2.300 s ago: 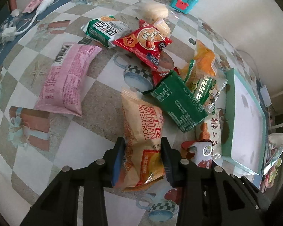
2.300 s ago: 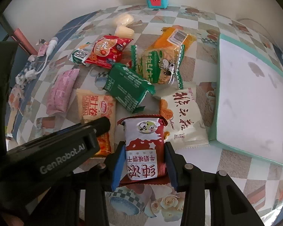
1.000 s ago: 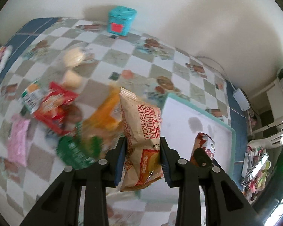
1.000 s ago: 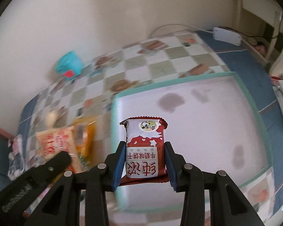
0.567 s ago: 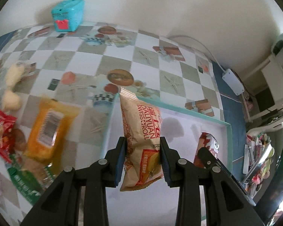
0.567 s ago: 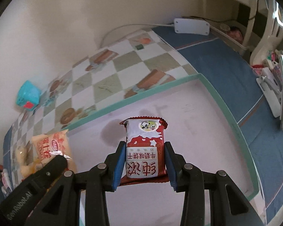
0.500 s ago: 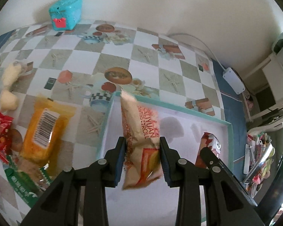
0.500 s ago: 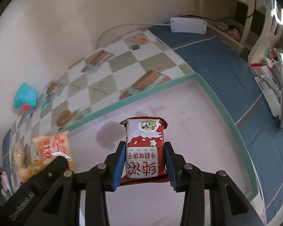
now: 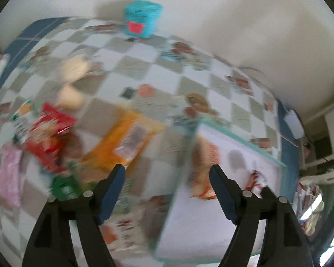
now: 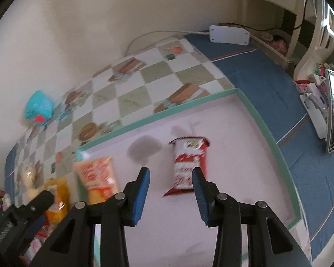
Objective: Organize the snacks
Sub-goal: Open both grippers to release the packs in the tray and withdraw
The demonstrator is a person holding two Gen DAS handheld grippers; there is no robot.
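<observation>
Both views are blurred by motion. My left gripper [image 9: 167, 178] is open and empty above the table, near the left rim of the white tray [image 9: 240, 142]. The orange Swiss roll pack [image 9: 202, 171] lies in the tray near that rim; it also shows in the right wrist view [image 10: 95, 178]. My right gripper [image 10: 170, 181] is open and empty over the tray [image 10: 273, 142]. The red and white snack pack [image 10: 187, 164] lies flat in the tray just past its fingertips, and shows small in the left wrist view [image 9: 256, 182].
Loose snacks stay on the checked tablecloth left of the tray: an orange pack [image 9: 124, 142], a red pack [image 9: 49, 131], a green pack [image 9: 64, 184], a pink pack [image 9: 9, 173]. A teal box [image 9: 142, 20] stands by the wall. A white power strip [image 10: 229, 34] lies at the back right.
Both grippers have opened and let go of their packs, which now lie in the tray. The left gripper has swung back to the left, toward the snack pile.
</observation>
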